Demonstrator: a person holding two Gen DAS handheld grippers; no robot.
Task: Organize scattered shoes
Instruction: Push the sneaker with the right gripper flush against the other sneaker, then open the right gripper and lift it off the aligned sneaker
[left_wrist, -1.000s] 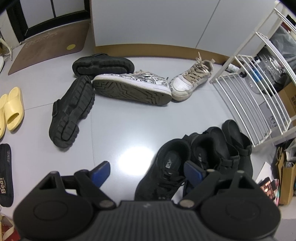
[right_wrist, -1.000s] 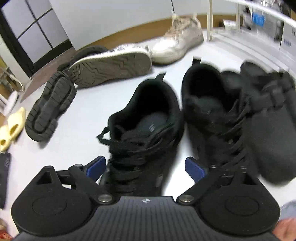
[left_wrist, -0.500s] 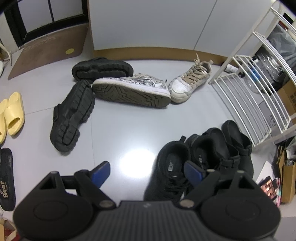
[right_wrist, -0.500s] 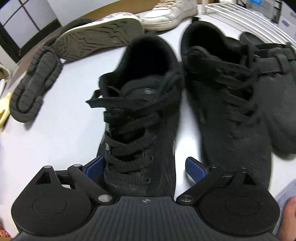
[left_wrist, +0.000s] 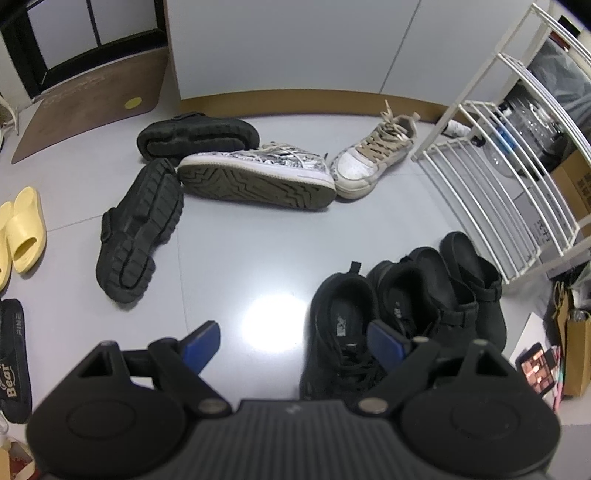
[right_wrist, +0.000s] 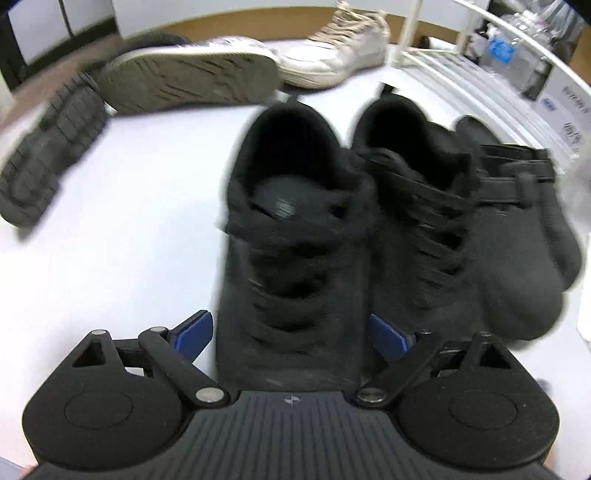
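Two black lace-up sneakers stand side by side on the pale floor, the left sneaker touching its mate, the right sneaker. A pair of black strapped clogs sits just right of them. My right gripper is open, and its blue fingers straddle the toe of the left sneaker. My left gripper hangs open above the floor, with nothing between its fingers. Further back lie a silver sneaker on its side, a white sneaker and two overturned black chunky sandals.
A white wire shoe rack stands at the right, with a cardboard box behind it and a paper bag near its foot. Yellow slides and a black slipper lie at the left. A brown doormat lies at the back left.
The left black sneaker, angled away a second ago, now lies parallel against its mate. The right gripper stays at its toe and its view is blurred. The left gripper has risen slightly.
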